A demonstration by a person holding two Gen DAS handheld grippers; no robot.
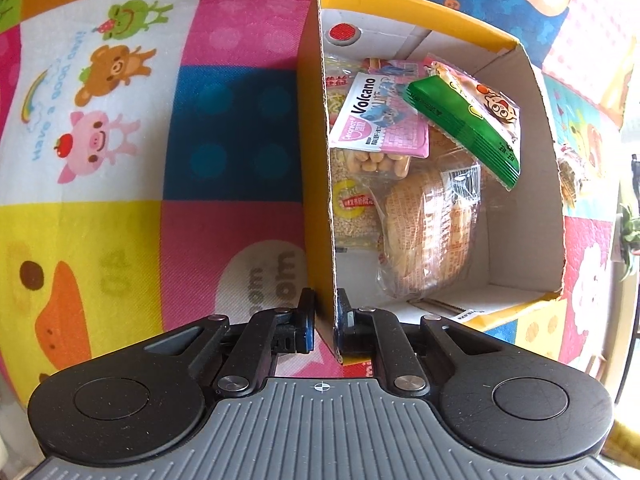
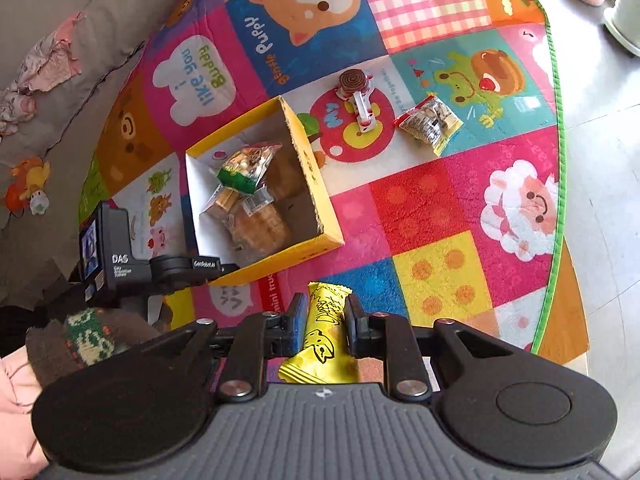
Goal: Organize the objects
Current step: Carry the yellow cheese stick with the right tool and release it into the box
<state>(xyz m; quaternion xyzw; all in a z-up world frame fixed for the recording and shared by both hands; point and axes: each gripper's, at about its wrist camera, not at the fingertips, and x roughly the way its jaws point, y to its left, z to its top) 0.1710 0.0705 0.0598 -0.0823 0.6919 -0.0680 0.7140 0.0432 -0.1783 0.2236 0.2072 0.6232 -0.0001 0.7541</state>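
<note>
L hand-held gripper (image 1: 325,322) is clenched on the near-left wall of the box (image 1: 316,184), one pad outside, one inside, at the box's near corner. The box is yellow outside, white inside, and sits open-topped on the play mat (image 1: 120,216).

Inside the box, from its left wall rightward: a pink "Volcano" pack (image 1: 380,120) lying over a bag of small biscuits, a clear wafer pack (image 1: 432,232) nearer the gripper, and a green-edged snack bag (image 1: 472,120) tilted on top toward the far-right side. The box's right part shows bare floor.

R hand-held gripper (image 2: 323,322) is grasping a yellow bar (image 2: 324,336), held lengthwise between the pads, above the mat on the box's near side. In the right wrist view, the L gripper (image 2: 180,270) sits at the box's near-left corner.

On the mat, right of the box: a red-and-white roll candy (image 2: 358,94) just beyond its far corner, then a small snack pack (image 2: 430,122) further right, both well apart from the box.
</note>
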